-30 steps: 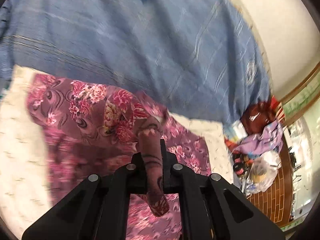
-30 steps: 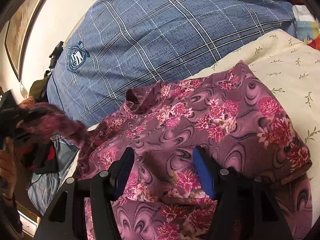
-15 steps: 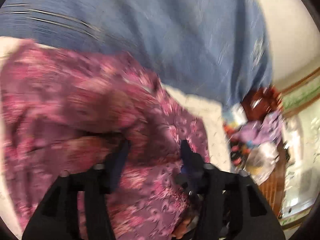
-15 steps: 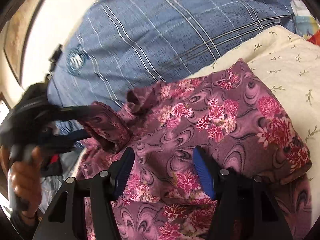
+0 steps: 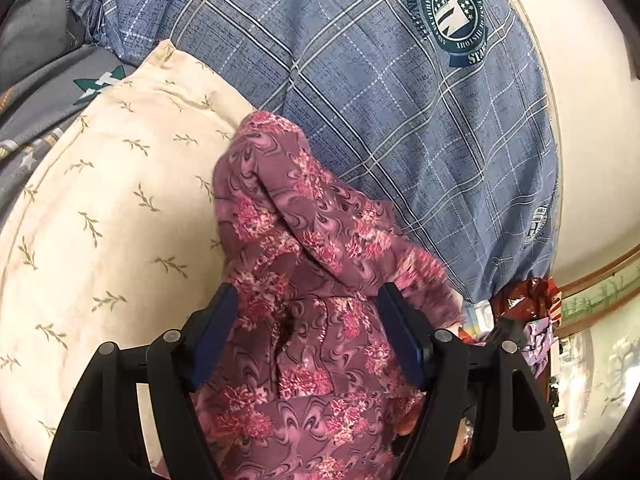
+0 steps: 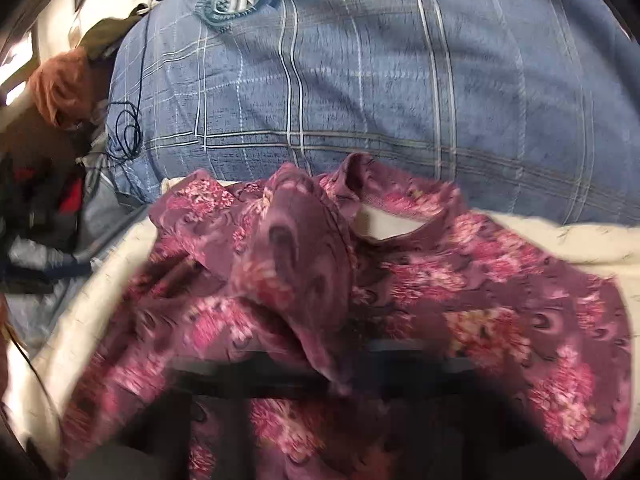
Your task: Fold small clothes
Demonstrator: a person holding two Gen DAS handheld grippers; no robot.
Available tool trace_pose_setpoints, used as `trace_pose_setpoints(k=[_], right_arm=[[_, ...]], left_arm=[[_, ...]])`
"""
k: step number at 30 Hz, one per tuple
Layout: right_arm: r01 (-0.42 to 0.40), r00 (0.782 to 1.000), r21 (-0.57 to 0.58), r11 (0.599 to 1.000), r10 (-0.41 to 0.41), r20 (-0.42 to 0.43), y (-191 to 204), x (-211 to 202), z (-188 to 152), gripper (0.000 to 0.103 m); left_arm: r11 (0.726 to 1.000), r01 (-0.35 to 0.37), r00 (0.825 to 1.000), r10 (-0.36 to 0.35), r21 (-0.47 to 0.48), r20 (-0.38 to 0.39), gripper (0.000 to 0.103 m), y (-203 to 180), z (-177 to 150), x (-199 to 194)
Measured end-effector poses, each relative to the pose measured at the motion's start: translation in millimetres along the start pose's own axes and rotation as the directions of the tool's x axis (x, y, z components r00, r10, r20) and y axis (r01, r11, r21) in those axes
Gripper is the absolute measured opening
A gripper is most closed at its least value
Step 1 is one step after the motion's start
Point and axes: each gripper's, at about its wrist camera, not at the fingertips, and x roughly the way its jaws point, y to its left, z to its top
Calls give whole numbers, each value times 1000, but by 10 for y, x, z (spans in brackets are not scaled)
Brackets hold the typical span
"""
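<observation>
The left tool (image 5: 308, 336) has its two fingers spread apart, and they have just been opening wider. The pink flowery top (image 5: 304, 280) lies bunched between and under them, but the blue pads (image 5: 216, 336) do not squeeze it. The cloth reaches ahead of this tool in a loose heap. To the left of the tool is a cream pillow (image 5: 108, 208) with little leaf prints. Ahead and to the right is a blue check blanket (image 5: 400, 128) with a round badge (image 5: 450, 10) on it. The right tool (image 6: 320, 376) is blurry and dark. Its fingers have just snapped together, and a fold of the top (image 6: 304, 264) rises up from right where they meet, so it pinches the top. The rest of the top spreads out to both sides of this tool over the pillow (image 6: 568, 240). Past the top lies the same blanket (image 6: 360, 92). Far off to the left is a messy pile of clothes and wires (image 6: 68, 120).
</observation>
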Motion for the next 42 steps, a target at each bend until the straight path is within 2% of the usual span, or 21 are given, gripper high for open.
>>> trace_pose_setpoints(k=[2,5,6,11,13,17,19,20,23,24,25,27,28,30,33,34,36,38,39,40,42], right_arm=[[-141,989,140,980,132,72,-188,-275,144,5],[-325,941,293,899,275,199,-415,-665,295,5],[-395,912,340,854,320,256,-507,-829,350,5],[-565,816,436,700,399,417,-783,-1293,449,5],[-586,801,457,669,394,450,-914,-1380,471,5],[-563,819,542,624,337,464,-1288,-1364,328,5],[-533,841,587,610,305,446,-1479,-1300,171,5],[-499,862,617,608,276,425,-1587,-1266,64,5],[-450,890,677,582,235,390,-1838,-1174,-160,5],[-434,898,694,574,220,380,-1902,-1149,-217,5],[-431,901,701,568,224,372,-1947,-1125,-239,5],[-430,902,715,551,232,364,-2010,-1099,-267,5],[-432,901,716,549,234,365,-2034,-1100,-276,5],[-410,912,722,557,242,331,-2074,-1066,-290,9],[-248,969,775,581,166,186,-2166,-954,-422,13],[-207,978,784,586,135,157,-2191,-938,-476,17],[-186,983,804,565,107,152,-2227,-920,-635,28],[-234,972,813,533,123,200,-2204,-922,-774,40],[-241,971,807,539,129,203,-2151,-902,-818,46],[-227,974,798,558,123,191,-2104,-895,-829,50],[-129,991,756,641,59,119,-1969,-824,-773,52]], left_arm=[[1000,18,1000,-18,-9,6,72,-41,-42,18],[995,66,998,-65,-68,19,72,-31,-86,108],[991,94,995,-92,-99,26,72,-18,-109,133],[956,193,981,-193,-219,22,72,-40,-310,348],[952,202,979,-204,-228,12,72,-117,-399,432],[967,180,981,-191,-182,-45,72,-312,-558,647],[974,147,987,-157,-170,-44,72,-318,-538,732],[976,133,989,-141,-175,-36,72,-298,-492,767],[973,100,995,-103,-209,-7,70,-225,-263,879],[972,97,995,-101,-214,-9,59,-217,-207,898],[972,105,994,-107,-211,1,35,-229,-143,890],[982,96,995,-93,-164,27,11,-290,-84,781],[987,83,996,-77,-134,50,8,-318,-71,650],[992,54,996,-46,-112,74,8,-304,-78,489],[996,-52,994,58,-76,90,8,-178,-127,333],[994,-75,994,81,-76,76,8,-139,-133,354],[992,-75,997,78,-106,24,8,15,-135,425],[989,-52,999,50,-136,-17,9,135,-137,484],[990,-49,999,47,-135,-16,9,142,-134,490],[991,-39,999,38,-130,-6,12,135,-126,487],[993,-10,1000,8,-114,-13,26,91,-105,525]])
